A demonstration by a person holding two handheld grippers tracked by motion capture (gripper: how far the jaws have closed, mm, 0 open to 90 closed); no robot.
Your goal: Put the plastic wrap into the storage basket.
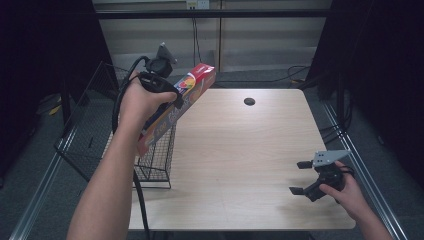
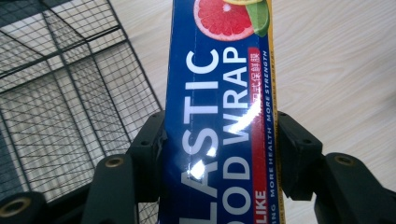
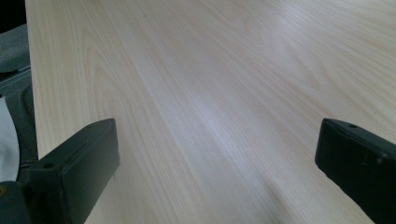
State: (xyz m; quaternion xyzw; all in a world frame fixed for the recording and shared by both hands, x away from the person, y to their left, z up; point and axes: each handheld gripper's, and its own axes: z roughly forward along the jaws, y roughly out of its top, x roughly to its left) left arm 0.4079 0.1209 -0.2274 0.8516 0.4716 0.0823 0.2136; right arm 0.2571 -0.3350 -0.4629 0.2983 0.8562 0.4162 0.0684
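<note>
left gripper point(image 2: 217, 140) clamped on long blue plastic-wrap carton point(image 2: 219, 107), tilted above black wire basket point(image 1: 97, 127), right gripper point(image 1: 301, 177) jaws spread, empty, over pale wooden table point(image 1: 240, 150)

Blue plastic-wrap box point(image 2: 219, 121), grapefruit print

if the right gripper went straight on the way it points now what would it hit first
Probably nothing soon: the right gripper, jaws open, points leftward low over the bare table. Far along that line stands the wire basket, though depth is hard to judge.
</note>
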